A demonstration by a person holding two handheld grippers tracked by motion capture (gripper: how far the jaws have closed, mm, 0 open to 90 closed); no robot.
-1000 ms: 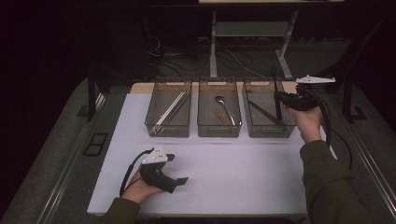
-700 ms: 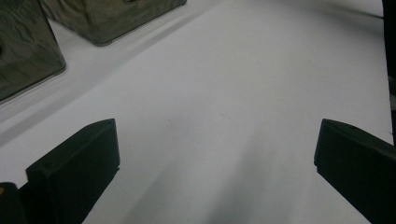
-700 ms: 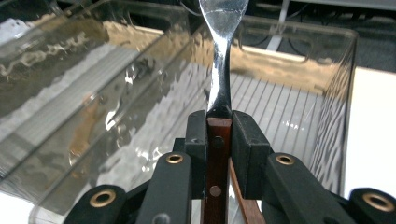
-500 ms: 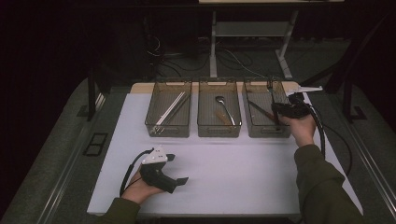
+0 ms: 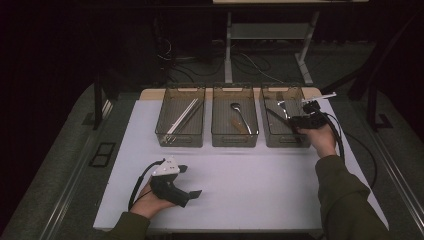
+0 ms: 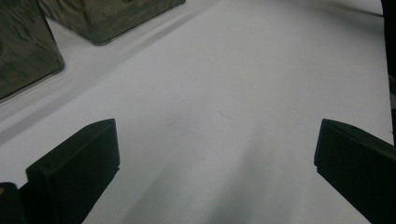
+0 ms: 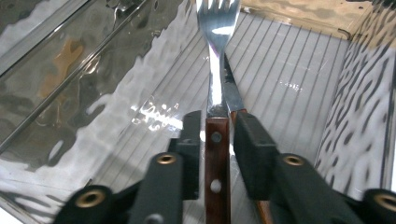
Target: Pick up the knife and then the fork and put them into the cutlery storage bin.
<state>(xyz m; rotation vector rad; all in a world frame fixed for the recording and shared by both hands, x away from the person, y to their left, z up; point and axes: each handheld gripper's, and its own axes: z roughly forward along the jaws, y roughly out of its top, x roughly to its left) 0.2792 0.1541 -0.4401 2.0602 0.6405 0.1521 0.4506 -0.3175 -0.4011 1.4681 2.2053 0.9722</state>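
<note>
Tabletop [image 5: 260, 190]: white sheet on a dark, dim bench, with three clear bins in a row along the far edge.
Fork [image 7: 215, 70]: steel tines and neck, brown riveted wooden handle; it lies in the right bin [image 5: 274, 137], tines pointing away from the camera in the right gripper view.
Knife [image 7: 229, 93]: dark blade just beside the fork, on its right in that view (whether the two touch I cannot tell).
Right tongs [image 7: 217, 140]: inside the right bin, jaws narrow on either side of the fork's handle; they have just been opening, with a slim gap at each pad.
Middle bin [image 5: 235, 137]: holds a spoon [image 5: 239, 114].
Left bin [image 5: 180, 137]: holds pale sticks [image 5: 183, 115].
Left tongs [image 6: 215, 154]: spread wide over bare white tabletop, nothing between them; the left hand [image 5: 150, 200] rests near the front edge.
</note>
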